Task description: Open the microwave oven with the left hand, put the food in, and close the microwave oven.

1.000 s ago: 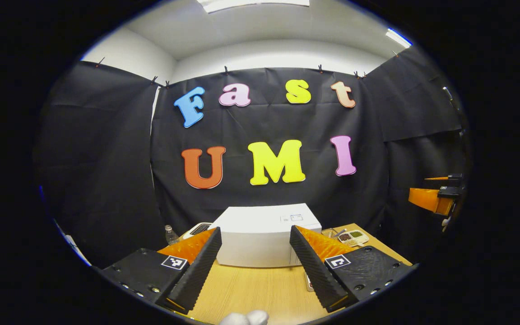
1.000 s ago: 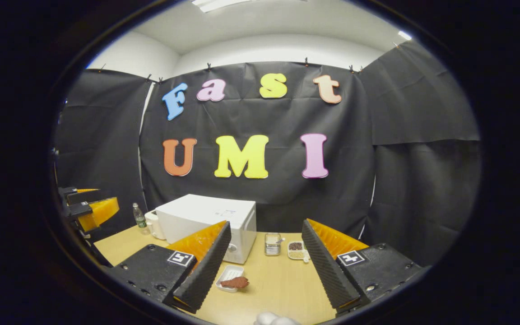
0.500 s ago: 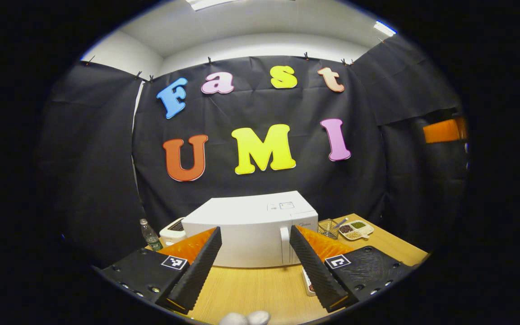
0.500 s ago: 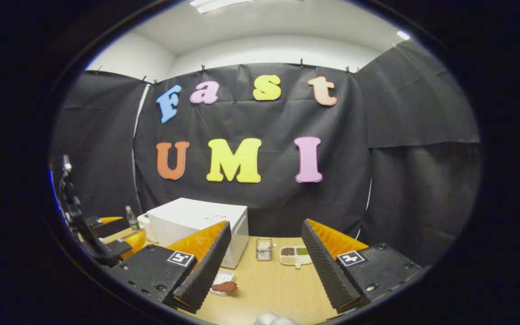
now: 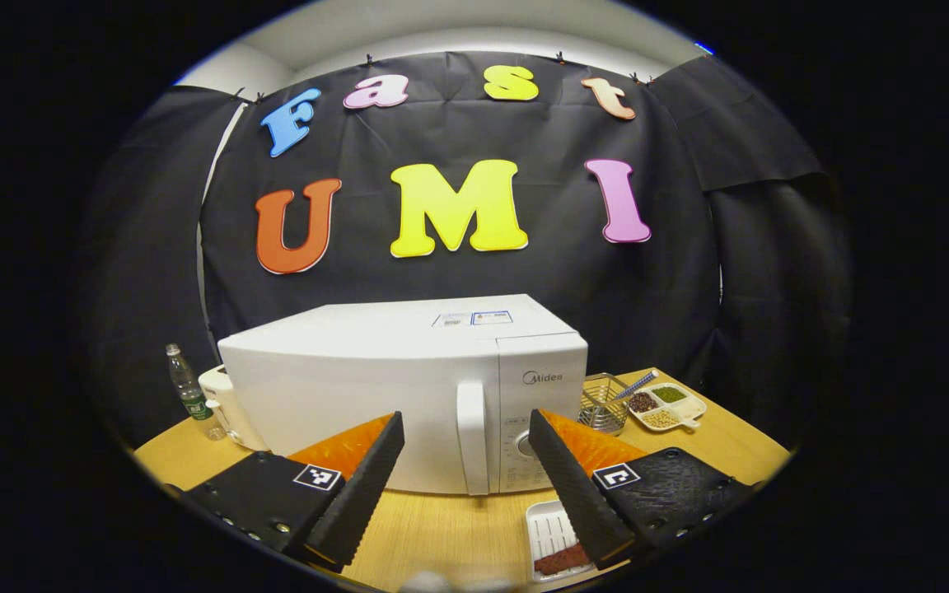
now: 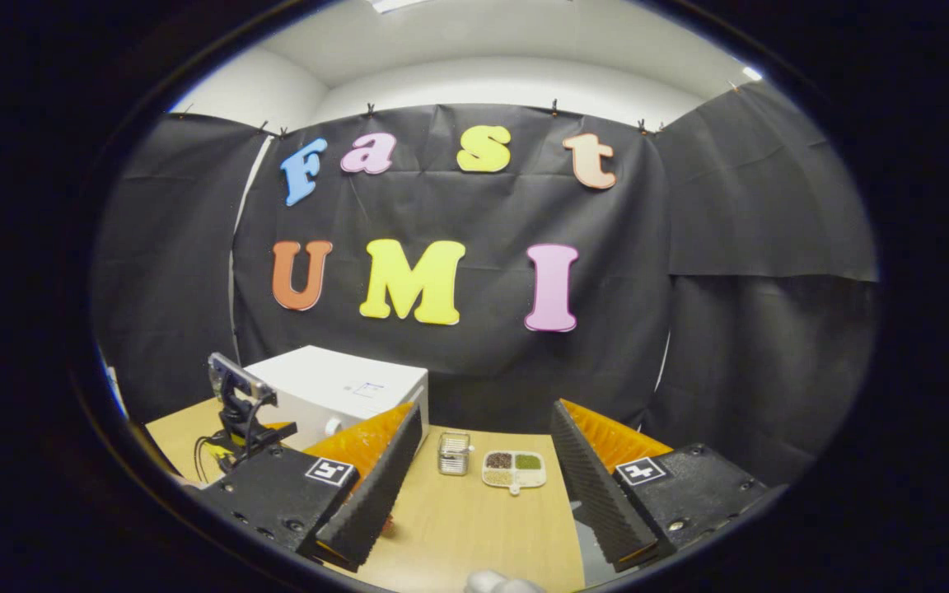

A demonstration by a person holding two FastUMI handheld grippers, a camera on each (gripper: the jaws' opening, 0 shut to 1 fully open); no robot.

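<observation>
Facing the closed microwave (image 5: 409, 387) squarely, the left gripper (image 5: 462, 478) hovers above the wooden table (image 5: 450, 535) with its two fingers spread wide and nothing held between them. The white door handle (image 5: 471, 436) stands upright in the gap between the fingertips, farther off and apart from both. The control panel (image 5: 536, 412) lies just right of the handle, partly behind the right-hand finger. A white tray (image 5: 547, 531) carrying a brown piece of food (image 5: 561, 562) rests on the table beside the inner edge of that finger, near the bottom of the left gripper view. Beyond the right-hand finger sit a wire basket (image 5: 604, 405) and a divided dish of grains (image 5: 662, 407). Past the left-hand finger, at the microwave's far corner, stand a plastic bottle (image 5: 188, 393) and a small white appliance (image 5: 223, 408). The right gripper (image 6: 483, 486) also has its fingers spread and empty, held over the table well right of the microwave (image 6: 343, 395). Between its fingers, farther off, the wire basket (image 6: 453, 453) and the divided dish (image 6: 514, 468) stand side by side. The left gripper's body (image 6: 236, 412) appears beyond its left-hand finger, in front of the microwave.
</observation>
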